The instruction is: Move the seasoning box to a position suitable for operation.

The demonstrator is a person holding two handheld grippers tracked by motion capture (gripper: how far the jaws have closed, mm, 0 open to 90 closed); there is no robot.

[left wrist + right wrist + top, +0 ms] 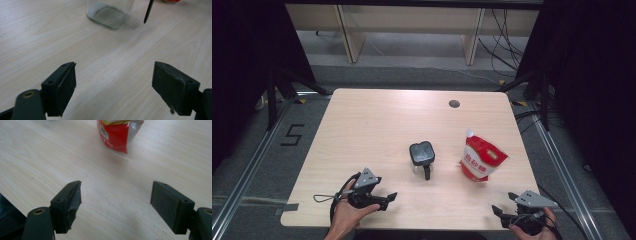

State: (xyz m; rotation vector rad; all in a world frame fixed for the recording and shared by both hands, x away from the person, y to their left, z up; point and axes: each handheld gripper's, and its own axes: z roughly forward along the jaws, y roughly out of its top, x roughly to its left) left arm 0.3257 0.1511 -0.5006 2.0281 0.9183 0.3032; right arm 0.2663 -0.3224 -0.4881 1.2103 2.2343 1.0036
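At the near left of the pale wood-grain rectangular table (362, 125), a person's left hand (343, 212) holds the left gripper (388, 200), a black two-jaw tool with a grey three-cornered plate on top and a thin cable trailing off to its left; it points toward the table's middle. In the left gripper view its jaws stand wide apart with nothing between them, bare wood showing in the gap. Ahead of it, near the centre of the table, stands a small square clear glass jar (422, 159) with a black lid (421, 151), and a black handle-like strip (427, 173) hangs down its near side; the left gripper view shows the jar's glass base (109, 12) resting on the wood with that strip (148, 11) just beside it. Just right of the jar, apart from it, stands a red and white plastic pouch with a white corner spout (482, 157), leaning slightly. At the near right edge, the right hand (537, 231) holds the right gripper (501, 210), well apart from the pouch. In the right gripper view its jaws are likewise spread wide and empty, and the pouch's red lower part (116, 135) stands ahead of them.
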